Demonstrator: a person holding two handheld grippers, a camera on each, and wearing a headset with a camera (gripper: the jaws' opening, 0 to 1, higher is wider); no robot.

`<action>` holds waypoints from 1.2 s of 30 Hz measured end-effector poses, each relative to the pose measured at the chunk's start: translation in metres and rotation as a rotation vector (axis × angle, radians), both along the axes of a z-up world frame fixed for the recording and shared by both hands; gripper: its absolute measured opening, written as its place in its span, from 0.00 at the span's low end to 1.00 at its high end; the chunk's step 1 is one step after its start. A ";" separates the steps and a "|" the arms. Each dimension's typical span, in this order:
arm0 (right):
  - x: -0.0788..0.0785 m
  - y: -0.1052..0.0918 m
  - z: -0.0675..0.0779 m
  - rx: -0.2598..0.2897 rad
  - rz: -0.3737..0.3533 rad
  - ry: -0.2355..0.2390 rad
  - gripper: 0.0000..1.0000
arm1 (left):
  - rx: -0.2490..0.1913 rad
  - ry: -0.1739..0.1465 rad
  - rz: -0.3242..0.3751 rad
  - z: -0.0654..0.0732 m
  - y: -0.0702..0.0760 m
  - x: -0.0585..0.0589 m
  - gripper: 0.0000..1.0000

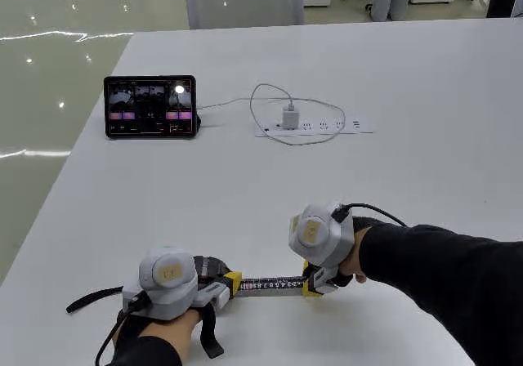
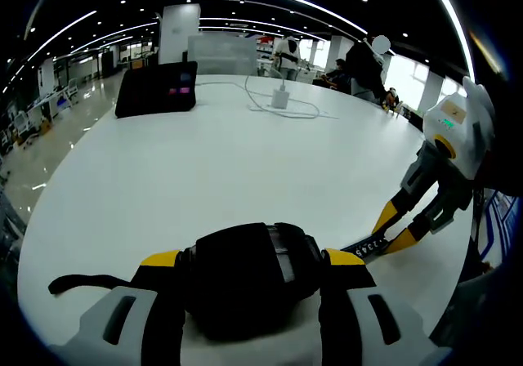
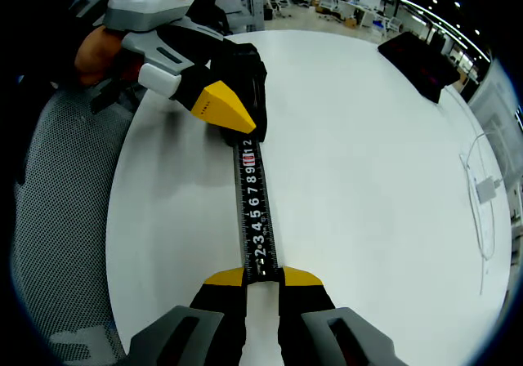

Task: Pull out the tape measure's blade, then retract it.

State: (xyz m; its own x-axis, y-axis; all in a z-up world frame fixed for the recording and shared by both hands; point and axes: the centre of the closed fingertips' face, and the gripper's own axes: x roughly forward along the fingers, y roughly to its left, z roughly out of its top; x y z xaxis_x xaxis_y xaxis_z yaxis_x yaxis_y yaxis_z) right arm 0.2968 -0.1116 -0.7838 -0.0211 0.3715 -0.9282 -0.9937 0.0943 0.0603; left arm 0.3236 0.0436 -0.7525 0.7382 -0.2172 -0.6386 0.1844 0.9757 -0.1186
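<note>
The left gripper [image 2: 252, 257] squeezes the black tape measure [image 2: 245, 288] between its jaws. The right gripper's [image 3: 263, 278] jaws pinch the blade [image 3: 255, 219] tip.

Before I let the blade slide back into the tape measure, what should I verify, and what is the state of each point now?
1. Is the black tape measure case clamped between the left gripper's jaws: ok.
2. Is the tip of the numbered blade pinched by the right gripper: ok.
3. Does the blade run straight, without twist, over the white table: ok.
4. Is the black strap away from the blade's path: ok.
5. Are the black tablet and the white power strip far from both grippers: ok.
6. Is the blade lock released: cannot tell.
</note>
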 end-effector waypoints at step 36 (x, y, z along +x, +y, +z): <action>0.000 0.014 0.001 0.012 0.016 -0.003 0.11 | -0.001 -0.001 -0.011 0.000 -0.001 -0.001 0.62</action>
